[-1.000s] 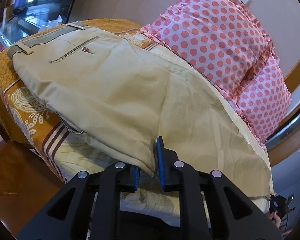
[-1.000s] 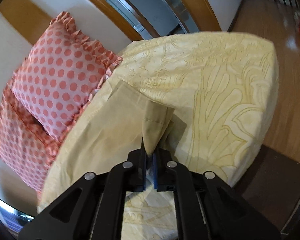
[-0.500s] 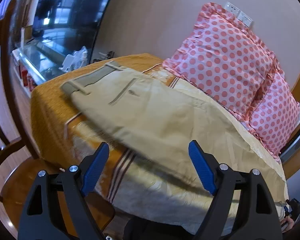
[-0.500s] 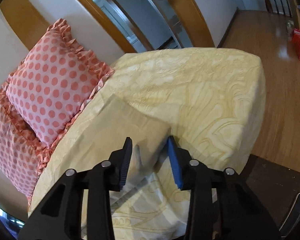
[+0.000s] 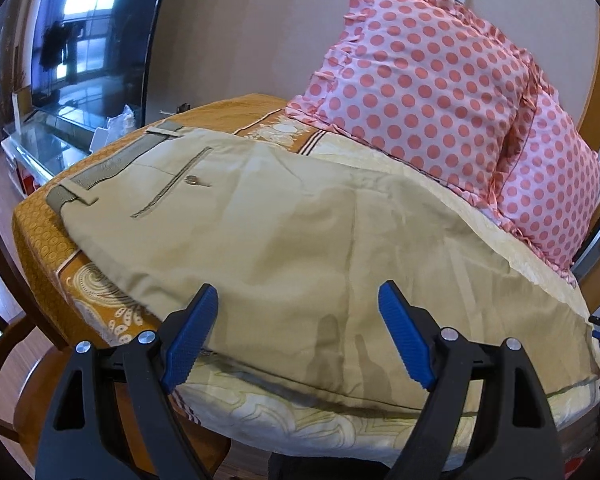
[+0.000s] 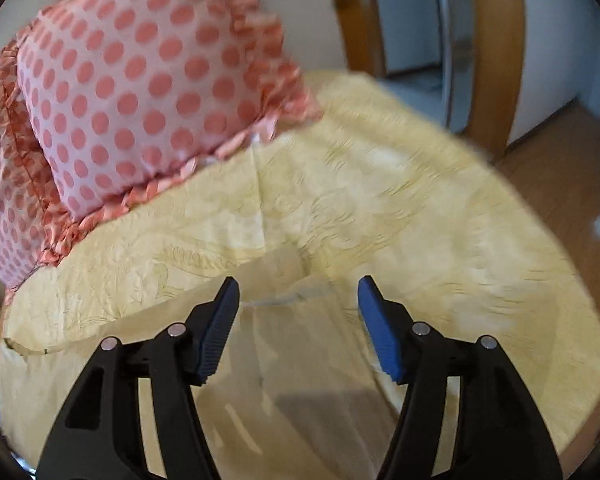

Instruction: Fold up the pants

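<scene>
Khaki pants lie flat across the bed, waistband at the far left, legs running right toward the hem. My left gripper is open and empty, just above the pants' near edge. My right gripper is open and empty above the pant leg's hem end, which lies on the pale yellow bedspread. The right wrist view is blurred.
Two pink polka-dot pillows lean on the wall behind the pants; one also shows in the right wrist view. An orange patterned cover drapes the bed's left end. A TV stands at far left. Wooden floor lies to the right.
Both grippers let go of the pants and opened wide. Both pulled back from the cloth, and the pants now lie spread flat.
</scene>
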